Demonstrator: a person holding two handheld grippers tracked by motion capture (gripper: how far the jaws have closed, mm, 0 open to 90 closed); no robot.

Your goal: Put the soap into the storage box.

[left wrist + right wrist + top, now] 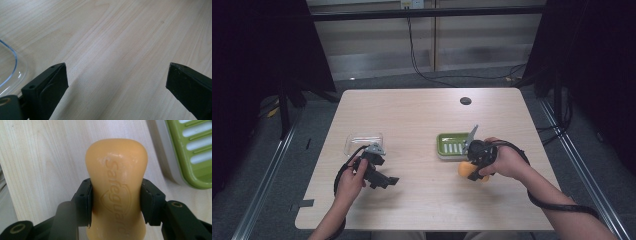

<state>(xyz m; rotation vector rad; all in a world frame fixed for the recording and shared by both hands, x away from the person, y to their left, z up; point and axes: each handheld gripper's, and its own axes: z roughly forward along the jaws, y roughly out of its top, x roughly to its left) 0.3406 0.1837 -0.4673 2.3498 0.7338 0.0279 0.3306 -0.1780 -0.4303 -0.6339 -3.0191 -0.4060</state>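
The right gripper (pixel 472 170) has the orange soap bar (pixel 116 182) clamped across its waist, jaws pressed into both narrow sides, brand lettering facing the camera. That is the grasp done, and it looks a firm one, with the pads biting squarely at the pinch of the bar.

In the high view the soap bar (pixel 468 170) sits just in front of the green soap dish (pixel 453 145), near its front edge, held low above the desk (pixel 422 120). From the right gripper view the dish's slatted green tray (pixel 192 155) lies off to the upper right, empty, its slots all showing.

So the pick-up is settled and the placing is what remains, by my reading: carry the bar over the rim, lay it flat on the slats, let go.

Over on the other side, the left gripper (pixel 379 176) rests with its jaws wide apart and nothing between them, just bare wood. The clear plastic lid (pixel 364 142) lies just beyond it, its curved edge (pixel 10 67) creeping into the left gripper view. My guess is that lid goes on once the soap is seated, which would leave two steps to go.
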